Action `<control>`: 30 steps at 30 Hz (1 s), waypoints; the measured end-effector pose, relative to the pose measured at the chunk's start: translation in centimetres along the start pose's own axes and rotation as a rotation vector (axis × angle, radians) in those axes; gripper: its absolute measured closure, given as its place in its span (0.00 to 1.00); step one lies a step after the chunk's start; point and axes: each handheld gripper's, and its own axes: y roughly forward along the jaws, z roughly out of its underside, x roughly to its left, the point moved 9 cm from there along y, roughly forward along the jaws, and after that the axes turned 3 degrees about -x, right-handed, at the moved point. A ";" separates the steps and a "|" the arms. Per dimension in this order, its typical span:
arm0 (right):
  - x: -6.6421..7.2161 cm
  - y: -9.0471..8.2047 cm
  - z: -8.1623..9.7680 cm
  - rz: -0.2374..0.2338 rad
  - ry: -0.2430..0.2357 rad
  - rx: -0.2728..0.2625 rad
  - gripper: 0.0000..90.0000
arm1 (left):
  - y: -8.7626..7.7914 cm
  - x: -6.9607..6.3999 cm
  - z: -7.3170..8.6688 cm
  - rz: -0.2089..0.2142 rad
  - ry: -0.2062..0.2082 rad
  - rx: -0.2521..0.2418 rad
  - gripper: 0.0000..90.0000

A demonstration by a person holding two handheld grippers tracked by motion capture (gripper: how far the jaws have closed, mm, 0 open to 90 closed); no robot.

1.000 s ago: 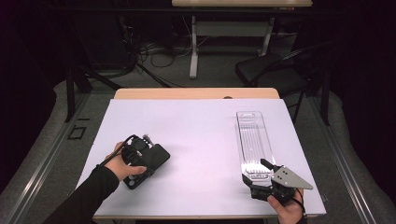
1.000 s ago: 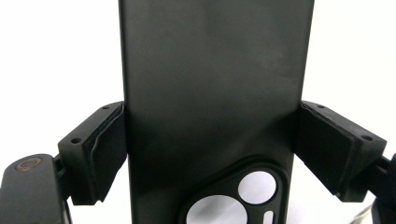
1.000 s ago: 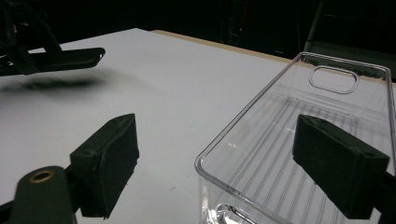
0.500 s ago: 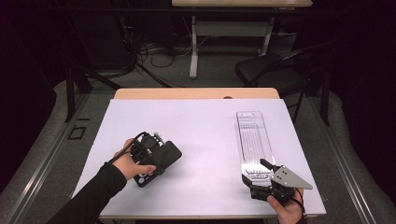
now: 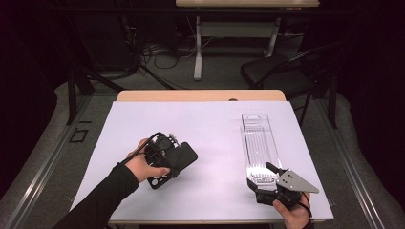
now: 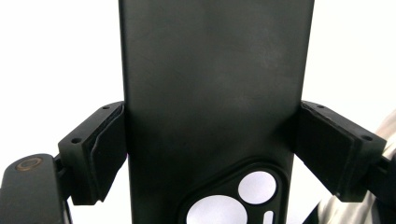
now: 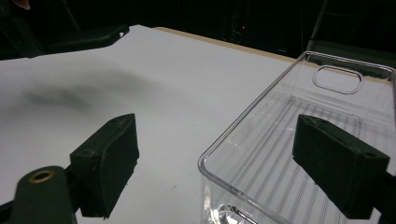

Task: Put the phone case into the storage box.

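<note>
- Left gripper (image 5: 177, 153): clenched on a black phone case (image 6: 215, 93), both pads pressed against its long edges. The case is off the table (image 5: 210, 124), at the left-centre, angled toward the far right.
- Left hand (image 5: 143, 164): wrapped around the gripper body, forearm entering from the lower left.
- Right gripper (image 7: 219, 154): jaws released, straddling the near corner of a clear plastic tray (image 7: 299, 140) without pressing it.
- Right hand (image 5: 291, 214): low at the table's near right edge.
- The tray lies lengthwise along the right side.
</note>
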 end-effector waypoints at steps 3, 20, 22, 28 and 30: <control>0.1 0.1 0.0 -0.004 -0.012 0.003 0.16 | 0.0 -0.4 -0.5 0.002 0.018 0.007 0.16; 0.7 0.8 -0.9 -0.037 -0.028 0.032 0.16 | -0.3 -2.4 -3.6 0.046 0.074 0.008 0.16; 0.7 1.0 -1.0 -0.040 -0.026 0.038 0.16 | -0.2 -2.5 -3.9 0.048 0.077 0.014 0.16; 0.8 1.8 -1.7 -0.055 -0.030 0.059 0.16 | -0.1 -2.6 -4.5 0.052 0.081 0.015 0.16; 0.8 2.1 -1.9 -0.061 -0.038 0.069 0.16 | 0.0 -2.7 -4.6 0.054 0.081 0.018 0.16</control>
